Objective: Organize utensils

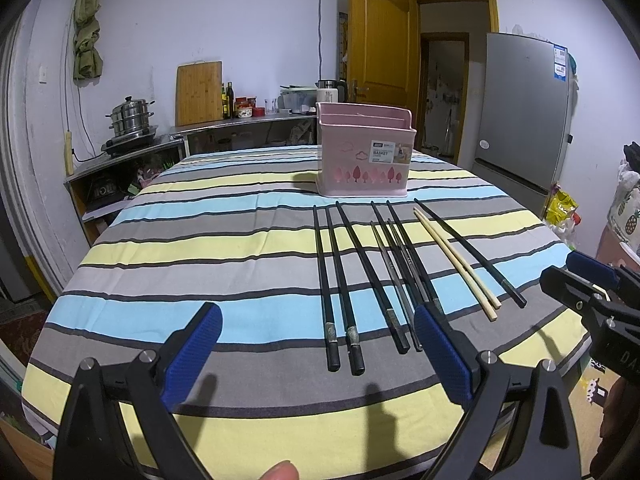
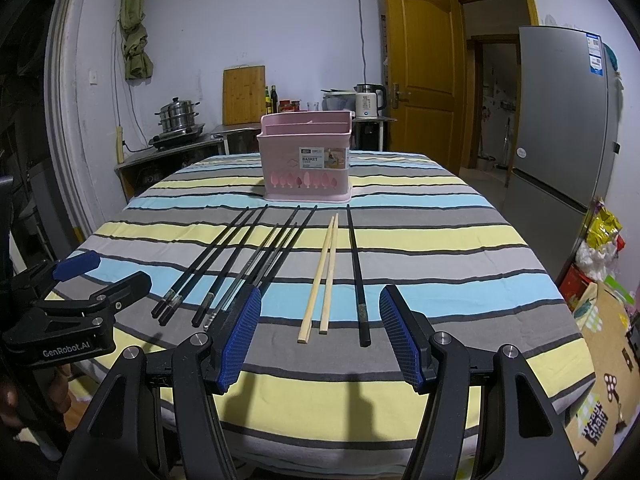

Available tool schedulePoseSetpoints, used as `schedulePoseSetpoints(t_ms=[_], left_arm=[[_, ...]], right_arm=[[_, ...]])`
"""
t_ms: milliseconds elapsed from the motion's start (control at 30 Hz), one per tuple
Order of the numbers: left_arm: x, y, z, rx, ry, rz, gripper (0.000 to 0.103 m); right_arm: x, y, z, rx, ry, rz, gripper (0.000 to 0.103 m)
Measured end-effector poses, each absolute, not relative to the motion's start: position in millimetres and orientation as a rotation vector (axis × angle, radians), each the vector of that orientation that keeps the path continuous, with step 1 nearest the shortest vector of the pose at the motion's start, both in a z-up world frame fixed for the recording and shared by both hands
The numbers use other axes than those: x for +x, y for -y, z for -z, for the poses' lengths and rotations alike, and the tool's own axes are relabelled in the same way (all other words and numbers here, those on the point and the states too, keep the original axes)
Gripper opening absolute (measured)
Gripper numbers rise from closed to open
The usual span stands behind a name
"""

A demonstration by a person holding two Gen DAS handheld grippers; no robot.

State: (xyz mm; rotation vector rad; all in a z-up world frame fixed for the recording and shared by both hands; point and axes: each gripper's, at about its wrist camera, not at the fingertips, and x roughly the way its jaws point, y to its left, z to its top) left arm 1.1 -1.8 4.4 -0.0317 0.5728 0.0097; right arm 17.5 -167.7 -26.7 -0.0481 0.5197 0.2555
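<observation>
Chopsticks (image 2: 320, 276) are laid lengthwise toward the pink basket (image 2: 306, 160), butts nearest both spread, empty grippers: right gripper (image 2: 320, 336) ahead of the pale pair, left gripper (image 1: 318, 356) by the black ones.

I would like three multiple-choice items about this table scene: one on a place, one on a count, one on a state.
1. Where does the pink basket stand?
A. beyond the chopsticks' far tips
B. beside the tongs
C. on the floor

2. How many pale wooden chopsticks lie there?
A. one
B. two
C. five

3. How are the right tongs?
A. shut on a chopstick
B. open, holding nothing
C. inside the basket

Answers: 1 A, it stands past the tips; 2 B, one pale pair lies among the black ones; 3 B, blue pads apart.
</observation>
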Motion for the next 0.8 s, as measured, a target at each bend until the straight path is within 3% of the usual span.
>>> schedulePoseSetpoints(t_ms=[633, 800], left_arm=[[71.2, -21.8, 0.4, -0.05, -0.691, 0.007, 0.098], [104.1, -30.5, 5.1, -0.063, -0.767, 0.004, 0.091]], right_arm=[[76.1, 164.0, 24.2, -0.075, -0.592, -0.285, 0.062], [105.6, 165.1, 26.0, -0.085, -0.625, -0.281, 0.062]])
